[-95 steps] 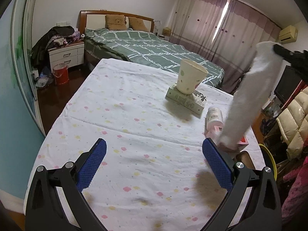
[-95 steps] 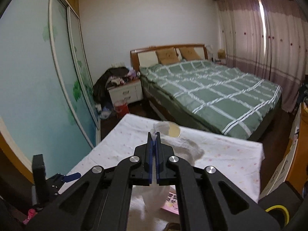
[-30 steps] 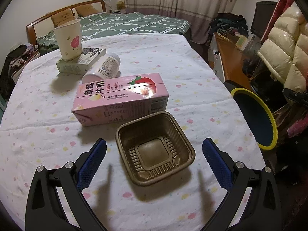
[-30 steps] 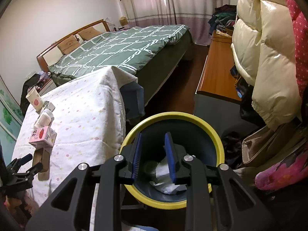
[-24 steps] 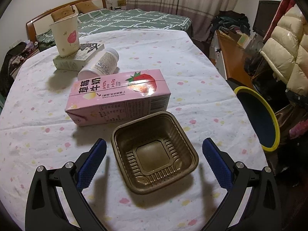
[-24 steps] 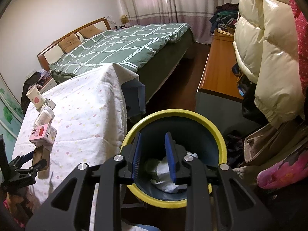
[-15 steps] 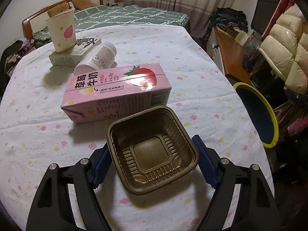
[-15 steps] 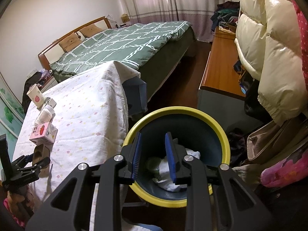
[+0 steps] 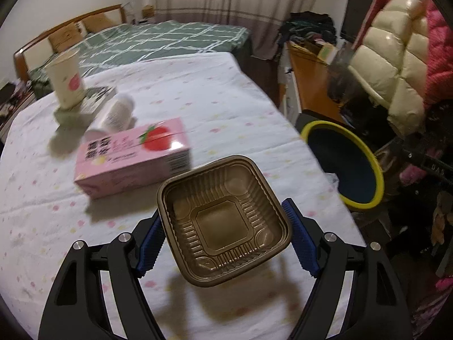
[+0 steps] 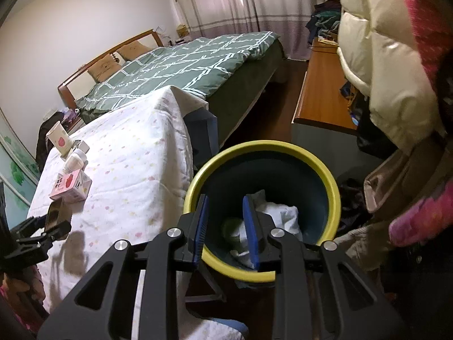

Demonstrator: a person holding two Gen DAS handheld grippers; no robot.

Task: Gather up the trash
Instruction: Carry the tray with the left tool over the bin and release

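Brown plastic tray (image 9: 223, 221) clamped between left fingers (image 9: 300, 243), mouth upward, right fingers (image 10: 250, 226) apart, empty.

Premises: a lived-in home bedroom. Double bed (image 10: 181, 68) with green checked quilt and wooden headboard (image 10: 104, 59) at 11 o'clock; drawn curtains (image 10: 249, 2) at 12; puffer coats (image 10: 376, 65) hanging at 2; cloth-covered counter (image 10: 136, 153) at 9.

The right gripper (image 10: 225, 226), jaws slightly parted and empty, is held over the yellow-rimmed bin (image 10: 263, 148) containing white crumpled tissue (image 10: 283, 215).
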